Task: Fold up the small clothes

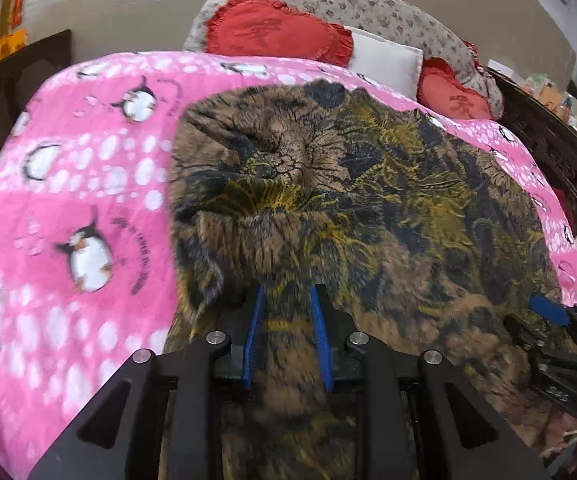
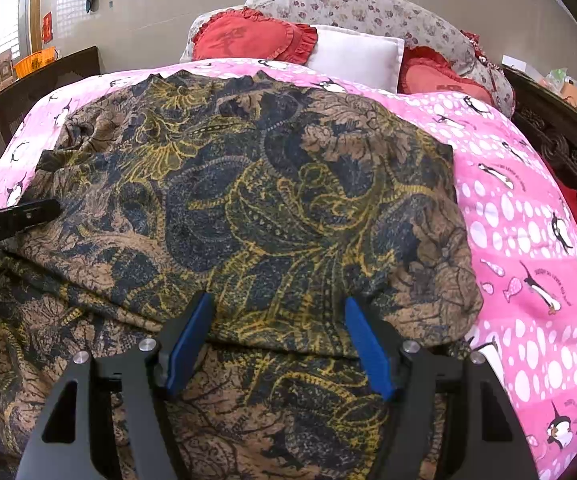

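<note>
A brown, navy and yellow floral garment [image 1: 368, 184] lies spread across the pink bed cover, its near part folded over itself. My left gripper [image 1: 287, 294] is shut on a pinched ridge of this cloth near its left edge, and the fabric rises between the blue pads. In the right wrist view the same garment [image 2: 268, 200] fills the middle. My right gripper [image 2: 278, 300] stands open just above its folded near edge, pads wide apart, nothing pressed between them. One blue pad of the right gripper [image 1: 548, 312] shows at the far right. A black finger of the left gripper [image 2: 16, 216] enters from the left.
The pink penguin blanket [image 1: 88, 184] covers the bed. At the head lie red heart pillows [image 1: 276, 32], a white pillow [image 2: 356, 56] and a floral cushion [image 2: 368, 12]. Dark carved wooden bed rails [image 2: 568, 152] run along the right side.
</note>
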### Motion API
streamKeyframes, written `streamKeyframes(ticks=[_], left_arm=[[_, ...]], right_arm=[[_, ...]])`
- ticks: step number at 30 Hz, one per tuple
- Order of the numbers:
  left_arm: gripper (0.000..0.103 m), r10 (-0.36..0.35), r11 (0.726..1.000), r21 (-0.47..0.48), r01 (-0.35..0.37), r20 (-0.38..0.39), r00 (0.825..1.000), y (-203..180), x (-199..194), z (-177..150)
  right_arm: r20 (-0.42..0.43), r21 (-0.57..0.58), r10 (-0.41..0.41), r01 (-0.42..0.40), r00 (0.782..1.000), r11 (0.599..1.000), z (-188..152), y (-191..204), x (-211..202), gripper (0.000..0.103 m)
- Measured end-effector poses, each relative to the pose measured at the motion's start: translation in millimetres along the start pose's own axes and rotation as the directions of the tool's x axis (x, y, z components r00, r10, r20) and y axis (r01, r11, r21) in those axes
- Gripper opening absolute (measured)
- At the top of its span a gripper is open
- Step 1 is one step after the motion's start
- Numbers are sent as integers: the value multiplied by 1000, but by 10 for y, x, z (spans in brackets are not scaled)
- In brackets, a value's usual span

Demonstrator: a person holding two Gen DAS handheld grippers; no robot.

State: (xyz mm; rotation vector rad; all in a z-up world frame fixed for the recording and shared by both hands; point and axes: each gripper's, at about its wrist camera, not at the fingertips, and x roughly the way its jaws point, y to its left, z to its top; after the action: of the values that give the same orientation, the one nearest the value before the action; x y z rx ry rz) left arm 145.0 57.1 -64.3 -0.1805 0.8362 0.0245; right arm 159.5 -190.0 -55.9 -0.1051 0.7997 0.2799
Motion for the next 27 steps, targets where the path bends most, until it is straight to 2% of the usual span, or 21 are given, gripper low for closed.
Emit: streamKeyframes(ticks=[4, 9, 11, 12, 13, 15, 17, 18, 19, 27], left_arm=[[9, -22, 1000, 14, 22, -6, 1000, -182, -308, -205], [9, 23, 999, 40, -19, -110, 994, -382, -312, -591], [11, 47, 997, 57, -42, -78, 996, -416, -336, -684], [11, 58, 996, 65, -54, -61, 996, -439, -339, -715], [12, 68, 995, 71, -65, -46, 997, -452, -335, -750], [12, 79, 994, 80, -78, -14, 997, -475, -348, -809], [13, 69, 995, 72, -68, -6, 998, -441, -357, -824], [13, 61, 996, 66, -60, -6, 998, -423, -355, -820], [13, 52, 997, 60, -52, -6, 999, -403, -343, -798], [13, 32, 999, 43, -32, 2, 999, -369, -353, -809]], right_arm=[[0, -1, -1, 1, 1000, 1000, -1, 5, 4, 72], [-15, 2, -8, 8, 1000, 1000, 22, 0, -38, 71], [-1, 33, -46, 46, 999, 998, 15, 3, -281, 71], [17, 55, -38, 37, 999, 998, -15, 3, -395, 72], [28, 85, -4, 1, 1000, 996, -77, 6, -520, 72], [11, 100, 49, -49, 999, 994, -208, 47, -577, 82], [-64, 69, 53, -49, 997, 996, -405, 119, -422, 85], [-73, 60, 49, -45, 996, 997, -465, 133, -370, 86], [-42, 64, 51, -48, 998, 997, -480, 121, -396, 87], [-70, 36, 65, -62, 995, 997, -444, 176, -318, 100]])
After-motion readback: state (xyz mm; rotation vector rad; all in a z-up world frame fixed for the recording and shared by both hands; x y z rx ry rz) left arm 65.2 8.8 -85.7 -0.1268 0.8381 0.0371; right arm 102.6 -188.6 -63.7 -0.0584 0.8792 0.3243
